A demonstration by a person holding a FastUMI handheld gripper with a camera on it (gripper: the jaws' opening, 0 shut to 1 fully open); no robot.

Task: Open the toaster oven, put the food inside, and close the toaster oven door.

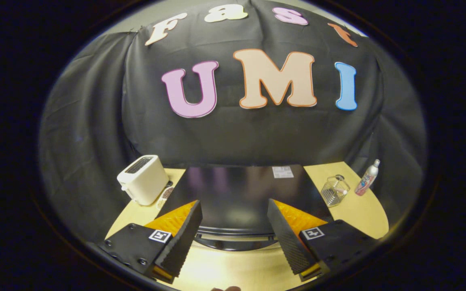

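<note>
Toaster oven [237, 194] just ahead of spread claw [233, 226], toaster [143, 179] beside it

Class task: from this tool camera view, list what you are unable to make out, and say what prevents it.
- Toaster oven front and door: seen from above, so only its dark top shows.
- Food: the brown item behind the white toaster is mostly hidden by it.
- Wire basket contents: too small.
- Spray bottle label: too small.
- Tool: open, gripping nothing.

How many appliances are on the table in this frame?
2. A black toaster oven sits just ahead of the open gripper, seen from above. A white toaster stands beyond the left finger, beside the oven. Others may be hidden behind the oven.
</note>
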